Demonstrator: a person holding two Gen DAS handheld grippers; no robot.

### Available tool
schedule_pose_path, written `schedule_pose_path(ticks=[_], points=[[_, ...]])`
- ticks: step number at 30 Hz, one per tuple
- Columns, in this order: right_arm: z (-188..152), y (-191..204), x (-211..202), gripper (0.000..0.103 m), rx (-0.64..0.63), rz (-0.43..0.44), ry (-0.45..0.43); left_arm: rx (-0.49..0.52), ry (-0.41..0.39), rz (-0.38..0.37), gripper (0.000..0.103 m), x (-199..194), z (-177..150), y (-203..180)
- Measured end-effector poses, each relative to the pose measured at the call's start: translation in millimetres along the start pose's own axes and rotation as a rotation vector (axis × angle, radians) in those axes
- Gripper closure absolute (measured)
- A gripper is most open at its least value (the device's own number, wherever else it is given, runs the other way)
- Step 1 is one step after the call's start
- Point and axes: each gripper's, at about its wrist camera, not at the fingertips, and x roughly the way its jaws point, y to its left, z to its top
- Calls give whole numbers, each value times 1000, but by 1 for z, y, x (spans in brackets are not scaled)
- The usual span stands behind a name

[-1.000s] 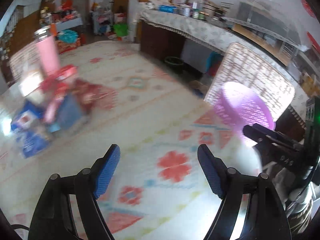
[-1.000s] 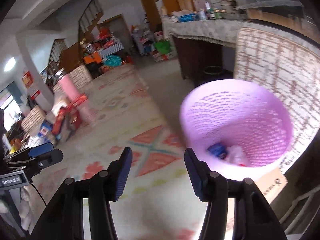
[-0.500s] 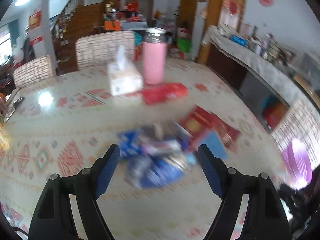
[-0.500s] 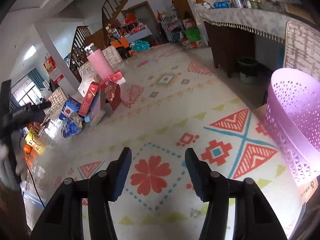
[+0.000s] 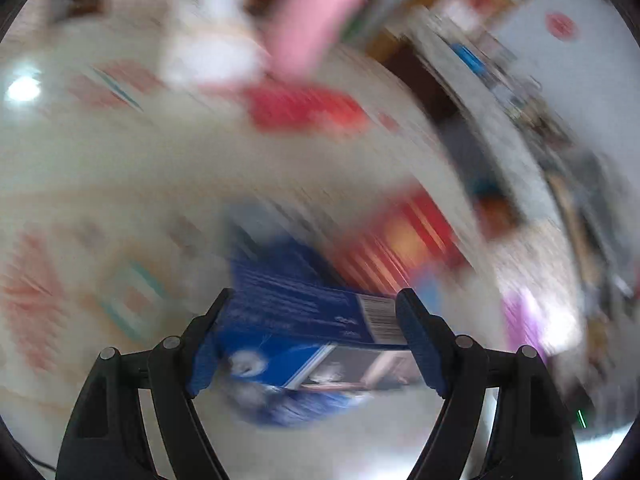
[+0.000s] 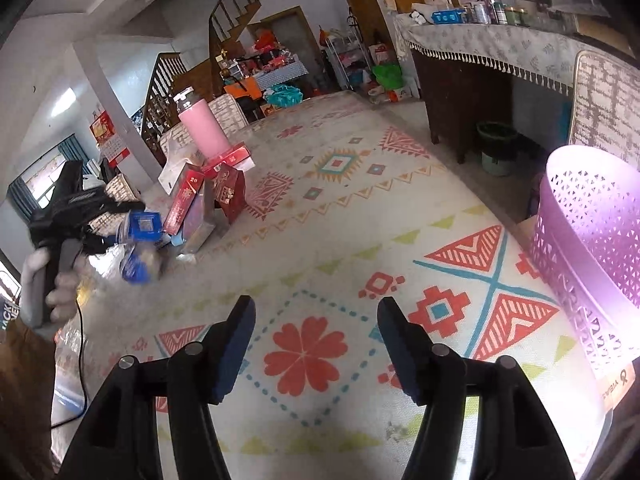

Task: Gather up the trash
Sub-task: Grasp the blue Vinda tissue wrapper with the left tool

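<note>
My left gripper [image 5: 316,340] has a blue carton [image 5: 304,312] between its fingers, a barcode near the right pad; the carton stays sharp while the background is blurred. The right wrist view shows this gripper [image 6: 132,216] at the far left holding the blue carton [image 6: 142,226] above the trash pile [image 6: 200,208] of red and blue boxes. My right gripper [image 6: 314,344] is open and empty, over the patterned tablecloth [image 6: 340,216]. The purple mesh trash basket [image 6: 592,256] stands at the table's right edge.
A pink thermos [image 6: 202,126] and a tissue box [image 6: 176,160] stand behind the pile. A woven chair back [image 6: 608,96] rises behind the basket. A draped counter [image 6: 500,44] with jars runs along the right wall.
My left gripper has dropped onto the trash pile and closed on the blue carton, and it is moving fast. My right gripper has barely moved and stays open.
</note>
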Motion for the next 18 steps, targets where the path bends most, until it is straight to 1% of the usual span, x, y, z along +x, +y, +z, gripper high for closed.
schedule_pose_path(ticks=[1,3,4,5,7,8,10,12,15,16,18], points=[[0,0,1,35,-2,-1,2,35,21,-20,24,0,-9,-9],[1,0,2,34,-3,-2,4,133,29,3,24,-5,-27,-29],[1,0,2,33,-3,-2,3,184,18,30,24,-8,-35,-39],[1,0,2,33,-2,-2,3,210,7,57,24,-10,-39,-45],[1,0,2,33,0,-2,2,257,-22,132,23,-13,-47,-54],[1,0,3,32,1,-3,1,265,-26,145,23,-13,-50,-55],[1,0,2,32,4,-3,1,254,-37,150,23,-15,-54,-55],[1,-2,2,32,7,-1,0,222,-59,150,23,-21,-62,-50],[-1,-2,1,31,10,4,-2,155,-108,200,23,-33,-78,-39],[0,-3,1,31,9,6,-2,139,-123,211,23,-37,-87,-37],[-2,-2,-1,30,7,8,-1,134,-131,228,23,-38,-102,-35]])
